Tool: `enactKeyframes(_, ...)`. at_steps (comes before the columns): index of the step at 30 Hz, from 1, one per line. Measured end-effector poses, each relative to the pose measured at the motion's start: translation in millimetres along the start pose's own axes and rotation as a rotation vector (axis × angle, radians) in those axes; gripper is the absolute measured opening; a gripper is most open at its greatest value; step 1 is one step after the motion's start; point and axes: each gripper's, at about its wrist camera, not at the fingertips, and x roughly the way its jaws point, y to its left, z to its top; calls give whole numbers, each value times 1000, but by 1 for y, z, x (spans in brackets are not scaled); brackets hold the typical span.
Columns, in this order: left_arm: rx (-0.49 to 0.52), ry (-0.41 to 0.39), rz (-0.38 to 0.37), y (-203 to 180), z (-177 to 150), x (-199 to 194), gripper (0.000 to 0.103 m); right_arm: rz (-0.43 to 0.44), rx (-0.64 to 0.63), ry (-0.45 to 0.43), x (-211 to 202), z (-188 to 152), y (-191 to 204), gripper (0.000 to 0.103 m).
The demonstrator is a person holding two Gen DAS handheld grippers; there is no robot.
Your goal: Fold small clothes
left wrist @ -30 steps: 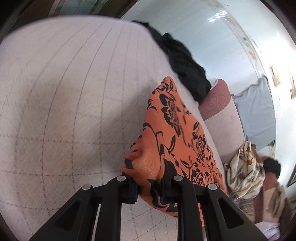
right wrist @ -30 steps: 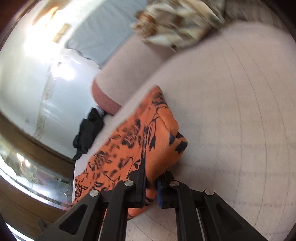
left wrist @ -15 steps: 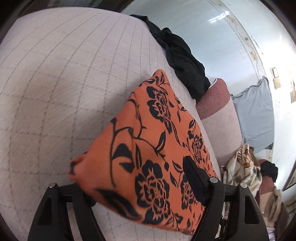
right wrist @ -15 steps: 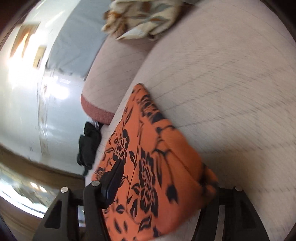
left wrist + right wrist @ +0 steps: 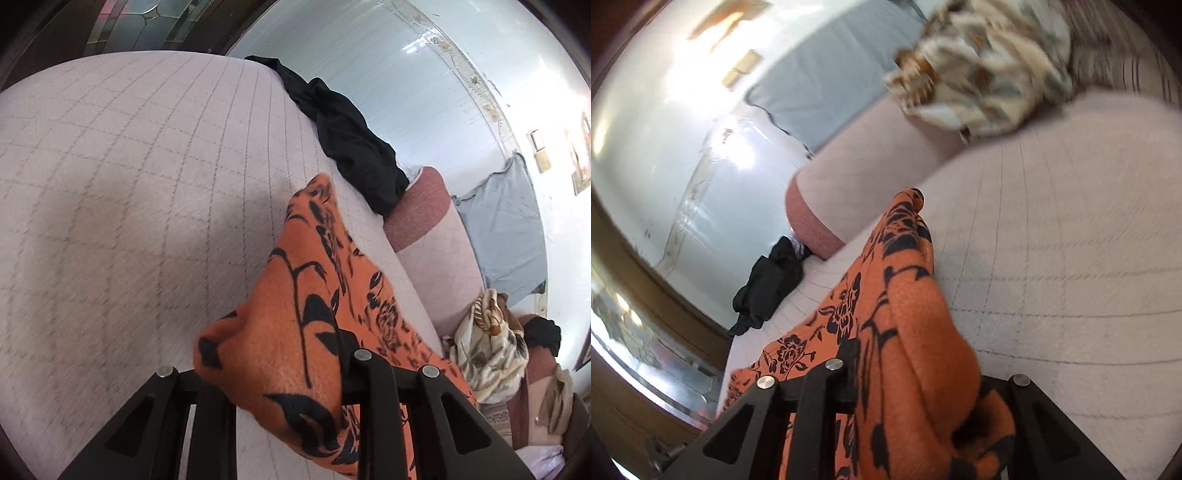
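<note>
An orange cloth with black flowers (image 5: 306,325) lies on a pale quilted sofa seat (image 5: 129,221). My left gripper (image 5: 273,373) is closed on a bunched corner of it, with cloth bulging between the fingers and hiding the left finger. In the right wrist view the same orange cloth (image 5: 905,317) runs back from my right gripper (image 5: 916,384), which grips a thick fold of it; the fold hides the right finger.
A black garment (image 5: 347,136) lies at the seat's back edge by a reddish cushion (image 5: 417,210); it also shows in the right wrist view (image 5: 768,284). A cream patterned cloth (image 5: 484,350) is heaped to one side, seen also in the right wrist view (image 5: 982,74). A grey cloth (image 5: 506,229) hangs on the wall.
Half a second ago both grippers were spread wide with the cloth draped across them. Now both have closed on bunched cloth again, and the cloth looks narrower and folded lengthwise.
</note>
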Motion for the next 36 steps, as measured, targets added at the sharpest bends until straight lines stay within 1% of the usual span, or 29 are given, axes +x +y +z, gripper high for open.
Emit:
enactKeyframes(2, -20, 24, 1, 9, -4, -9, 25, -2, -3, -8, -17, -2, 4, 20)
enactKeyframes(4, -41, 52, 19, 19, -5, -11, 25, -1, -5, 12, -30, -7, 6, 20)
enactKeyframes(6, -49, 106, 52, 30, -7, -4, 27, -29, -22, 47, -40, -18, 3, 21)
enactKeyframes(7, -50, 130, 72, 34, -7, 2, 31, -55, -18, 96, -42, -24, -5, 22)
enactKeyframes(8, -55, 150, 71, 40, -9, 5, 32, -74, -5, 176, -35, -28, -12, 25)
enactKeyframes(9, -55, 147, 47, 43, -9, 4, 33, -107, 40, 287, -25, -32, -26, 26)
enactKeyframes(10, -46, 152, 38, 42, -8, 3, 35, -129, 103, 349, -22, -34, -40, 27)
enactKeyframes(11, -29, 158, 34, 41, -7, 3, 36, -107, 205, 381, -23, -35, -56, 31)
enactKeyframes(12, -19, 163, 28, 42, -7, 2, 38, -72, 283, 365, -33, -32, -69, 37)
enactKeyframes(13, -17, 166, 23, 42, -7, 2, 38, -95, 308, 337, -44, -28, -75, 40)
enactKeyframes(14, -18, 168, 19, 43, -6, 2, 38, -140, 297, 288, -60, -21, -77, 48)
enactKeyframes(15, -14, 171, 18, 43, -6, 1, 38, -179, 269, 233, -76, -15, -77, 51)
enactKeyframes(16, -6, 172, 21, 42, -6, 0, 38, -223, 229, 166, -95, -7, -75, 51)
enactKeyframes(18, 29, 158, 40, 36, -4, -3, 37, -261, 166, 71, -124, 8, -66, 51)
enactKeyframes(19, 56, 146, 56, 31, -5, -2, 36, -251, 150, 53, -131, 13, -61, 51)
enactKeyframes(21, 91, 139, 68, 27, -6, -3, 31, -193, 117, 71, -131, 19, -41, 49)
enactKeyframes(23, 115, 130, 68, 23, -5, -4, 29, -141, 58, 122, -113, 16, -10, 44)
enactKeyframes(24, 122, 130, 66, 22, -5, -3, 29, -114, 12, 166, -96, 10, 12, 38)
enactKeyframes(27, 129, 152, 61, 24, -3, 0, 30, -77, -91, 295, -43, -14, 63, 35)
enactKeyframes(28, 124, 168, 58, 27, -1, 3, 34, -66, -123, 337, -22, -24, 82, 35)
enactKeyframes(30, 95, 191, 38, 34, 1, 8, 39, -62, -165, 375, 6, -45, 109, 35)
enactKeyframes(32, 97, 192, 25, 36, 3, 9, 39, -44, -166, 409, 36, -60, 127, 35)
enactKeyframes(33, 117, 187, 30, 35, 4, 9, 38, -42, -163, 425, 48, -65, 128, 35)
enactKeyframes(34, 138, 180, 39, 32, 3, 9, 38, -69, -176, 444, 67, -72, 131, 35)
enactKeyframes(35, 156, 171, 46, 29, 3, 9, 35, -115, -204, 468, 82, -80, 132, 36)
enactKeyframes(36, 177, 161, 47, 25, 2, 9, 28, -156, -234, 510, 100, -92, 128, 36)
